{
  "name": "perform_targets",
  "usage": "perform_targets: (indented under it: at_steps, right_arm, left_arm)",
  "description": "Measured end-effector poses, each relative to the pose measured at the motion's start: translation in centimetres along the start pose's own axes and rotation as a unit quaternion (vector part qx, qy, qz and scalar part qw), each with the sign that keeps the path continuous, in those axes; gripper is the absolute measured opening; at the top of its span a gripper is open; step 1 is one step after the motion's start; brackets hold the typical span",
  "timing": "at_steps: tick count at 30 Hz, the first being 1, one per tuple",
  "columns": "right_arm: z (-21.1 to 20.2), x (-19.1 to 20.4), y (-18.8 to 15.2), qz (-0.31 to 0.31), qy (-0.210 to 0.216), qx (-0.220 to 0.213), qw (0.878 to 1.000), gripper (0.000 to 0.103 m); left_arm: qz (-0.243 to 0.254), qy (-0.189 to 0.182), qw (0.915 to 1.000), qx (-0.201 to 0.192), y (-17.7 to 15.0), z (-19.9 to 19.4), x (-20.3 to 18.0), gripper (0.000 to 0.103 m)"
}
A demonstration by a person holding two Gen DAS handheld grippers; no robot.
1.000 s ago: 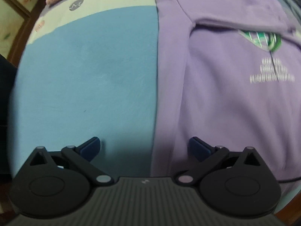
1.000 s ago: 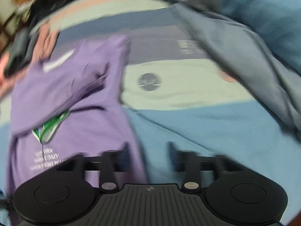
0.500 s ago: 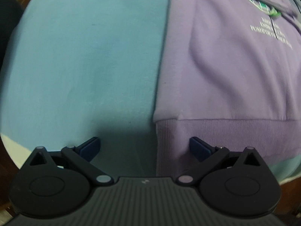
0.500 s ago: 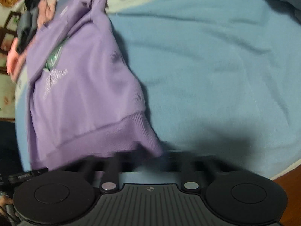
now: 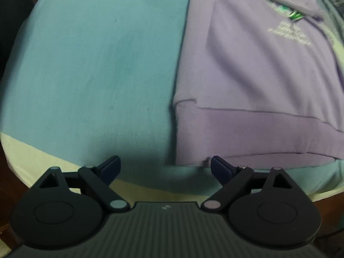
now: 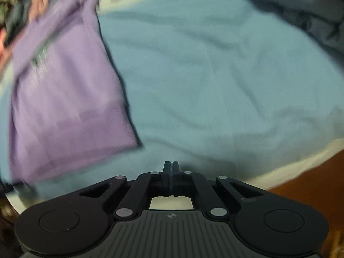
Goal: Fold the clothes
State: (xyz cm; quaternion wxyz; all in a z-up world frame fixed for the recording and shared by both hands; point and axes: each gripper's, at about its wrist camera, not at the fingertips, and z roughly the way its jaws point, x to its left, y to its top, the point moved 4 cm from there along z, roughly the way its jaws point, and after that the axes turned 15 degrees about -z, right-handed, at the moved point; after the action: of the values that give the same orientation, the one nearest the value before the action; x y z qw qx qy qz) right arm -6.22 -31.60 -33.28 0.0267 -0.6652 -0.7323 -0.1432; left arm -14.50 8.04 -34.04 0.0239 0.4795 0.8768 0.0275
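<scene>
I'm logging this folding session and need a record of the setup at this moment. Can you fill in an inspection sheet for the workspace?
Surface: blue bedsheet with a pale border strip at the near edge.
Job's things: purple sweatshirt lying flat, sleeve folded across the chest, ribbed hem toward the cameras.
Clutter: grey garment bunched at the far right of the sheet; pink fabric beyond the sweatshirt, blurred.
Grippers: left gripper open, just above the hem's corner, jaws just been closing slightly, nothing between them; right gripper shut on nothing, right of the sweatshirt.
Cables: nothing seen.
Surroundings: brown floor past the bed edge.
</scene>
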Motion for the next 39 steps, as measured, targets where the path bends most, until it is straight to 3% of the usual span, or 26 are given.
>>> perform_targets:
  at_steps: [5,7,9,11,14,19,21,22,23,28,30,33,36,39]
  right_arm:
    - [-1.2,6.0,7.1,-0.083,0.068,-0.067,0.992,0.016]
    - [-0.6,10.3,10.6,-0.126,0.105,-0.092,0.982,0.023]
    - [0.5,15.1,13.9,-0.165,0.144,-0.113,0.969,0.038]
    - [2.4,20.3,15.8,-0.192,0.182,-0.122,0.957,0.039]
    - [6.1,27.2,18.3,-0.210,0.211,-0.137,0.945,0.038]
    - [13.4,32.4,20.1,-0.117,0.202,-0.104,0.967,0.039]
    - [15.1,33.1,20.5,-0.063,0.211,-0.101,0.970,0.030]
    - [15.6,33.3,20.7,-0.042,0.219,-0.103,0.969,0.025]
    - [15.9,33.5,20.8,-0.025,0.227,-0.101,0.968,0.013]
    - [16.7,35.6,20.3,0.018,0.305,-0.087,0.948,0.015]
    - [17.3,36.8,20.3,0.007,0.338,-0.064,0.939,0.015]
    - [18.2,38.2,20.5,-0.047,0.305,-0.042,0.950,0.015]
    - [18.9,38.8,20.7,-0.046,0.273,-0.019,0.961,0.015]
    - [17.1,39.5,20.7,-0.064,0.245,-0.012,0.967,0.015]
  left_arm:
    - [-0.002,-0.034,0.9988,-0.034,0.9,-2.7,-1.0,0.097]
    - [-0.003,-0.044,0.9978,-0.049,1.6,-3.6,-1.5,0.097]
    - [-0.003,-0.055,0.9967,-0.060,2.7,-4.5,-2.3,0.098]
    - [-0.003,-0.065,0.9956,-0.067,4.3,-5.3,-3.4,0.099]
    - [-0.001,-0.067,0.9950,-0.075,5.1,-5.8,-1.2,0.099]
    - [-0.009,-0.061,0.9941,-0.090,9.3,-6.4,3.8,0.100]
    - [-0.009,-0.051,0.9942,-0.094,11.4,-6.6,6.4,0.101]
    - [-0.008,-0.045,0.9942,-0.097,12.7,-6.6,7.5,0.101]
    - [-0.008,-0.040,0.9943,-0.099,13.8,-6.3,8.2,0.101]
    - [-0.045,-0.042,0.9946,-0.083,16.4,-5.2,11.6,0.101]
    - [-0.063,-0.050,0.9940,-0.073,17.1,-4.4,12.1,0.101]
    - [-0.061,-0.056,0.9948,-0.059,17.6,-4.4,11.8,0.101]
    - [-0.034,-0.058,0.9964,-0.052,17.5,-3.8,10.7,0.101]
    - [-0.014,-0.065,0.9965,-0.051,16.8,-4.1,9.8,0.101]
